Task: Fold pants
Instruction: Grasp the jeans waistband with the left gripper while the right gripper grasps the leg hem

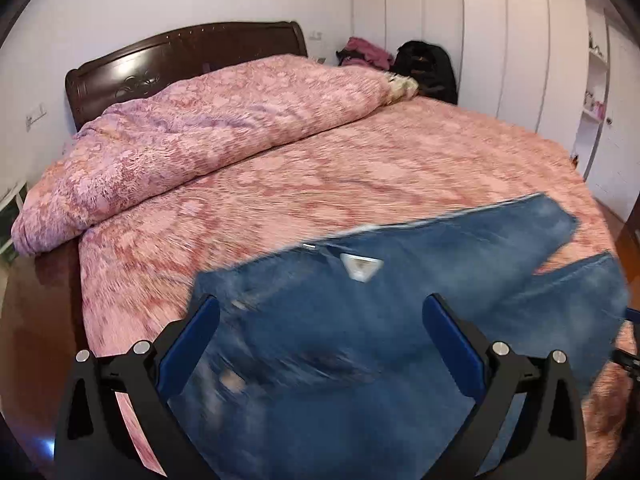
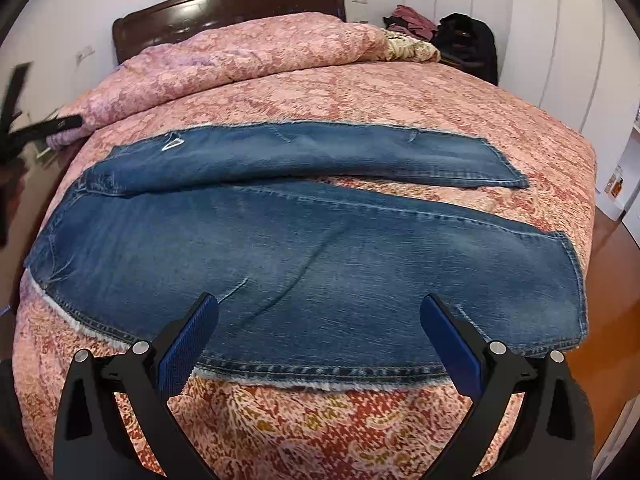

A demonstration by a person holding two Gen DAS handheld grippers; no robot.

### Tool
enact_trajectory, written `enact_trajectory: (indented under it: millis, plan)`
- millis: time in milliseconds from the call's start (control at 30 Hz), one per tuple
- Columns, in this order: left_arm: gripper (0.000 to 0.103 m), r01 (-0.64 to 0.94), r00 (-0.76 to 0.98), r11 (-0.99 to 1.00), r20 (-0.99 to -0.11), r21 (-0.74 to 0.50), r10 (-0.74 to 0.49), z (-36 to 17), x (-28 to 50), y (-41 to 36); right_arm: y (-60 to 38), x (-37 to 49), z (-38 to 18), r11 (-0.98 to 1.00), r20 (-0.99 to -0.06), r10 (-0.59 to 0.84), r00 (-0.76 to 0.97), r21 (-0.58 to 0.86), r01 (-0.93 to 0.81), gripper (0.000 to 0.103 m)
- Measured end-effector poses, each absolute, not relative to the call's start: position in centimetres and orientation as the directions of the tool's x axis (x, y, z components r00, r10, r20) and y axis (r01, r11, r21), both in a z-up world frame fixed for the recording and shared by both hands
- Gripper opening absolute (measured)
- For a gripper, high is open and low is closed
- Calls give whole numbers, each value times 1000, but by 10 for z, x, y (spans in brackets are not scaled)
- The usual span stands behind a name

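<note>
Jeans (image 2: pixel 304 240) spread flat on pink bedspread (image 2: pixel 400 92), filling the middle of the right wrist view, long axis left to right, waist at left, hems at right. Right gripper (image 2: pixel 319 316) spread wide, empty, over the near leg's lower seam. Left gripper (image 1: pixel 322 316) likewise wide and empty, above the waist end, blurred.

No text, brand or number can be read anywhere. The white triangular patch (image 2: pixel 173 145) on the blue denim pants (image 2: pixel 304 256) shows no legible lettering.
</note>
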State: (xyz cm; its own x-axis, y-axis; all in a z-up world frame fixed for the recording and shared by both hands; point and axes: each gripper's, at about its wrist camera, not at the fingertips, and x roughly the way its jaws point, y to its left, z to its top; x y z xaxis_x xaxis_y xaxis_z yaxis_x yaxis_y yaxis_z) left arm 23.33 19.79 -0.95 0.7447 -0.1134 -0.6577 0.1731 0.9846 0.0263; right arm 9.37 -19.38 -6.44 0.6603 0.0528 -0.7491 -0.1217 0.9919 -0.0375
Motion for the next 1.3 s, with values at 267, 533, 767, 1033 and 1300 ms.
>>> enact_trajectory:
  millis: [267,533,767,1033,1300]
  plan:
    - [97,96,615,985,-769,-146,-174,-74,345,295,-182,104,-76,986,-777,68,625,-42,-160,100]
    - [86,72,484,979,-852,-191,-202,-133,388,311,-178,114,-91,986,-816,73,573,-26,-163,100]
    - [60,48,478,957,-835,-286,-274,-143,390,323,-176,115,-97,985,-833,89,545,-6,-170,100]
    - [12,64,476,956,-833,-286,-281,-125,378,320,-186,119,-89,990,-824,96,559,20,-140,100]
    - [27,-17,460,992,-881,-129,-107,-138,383,299,-305,204,-43,978,-806,117,580,196,75,100]
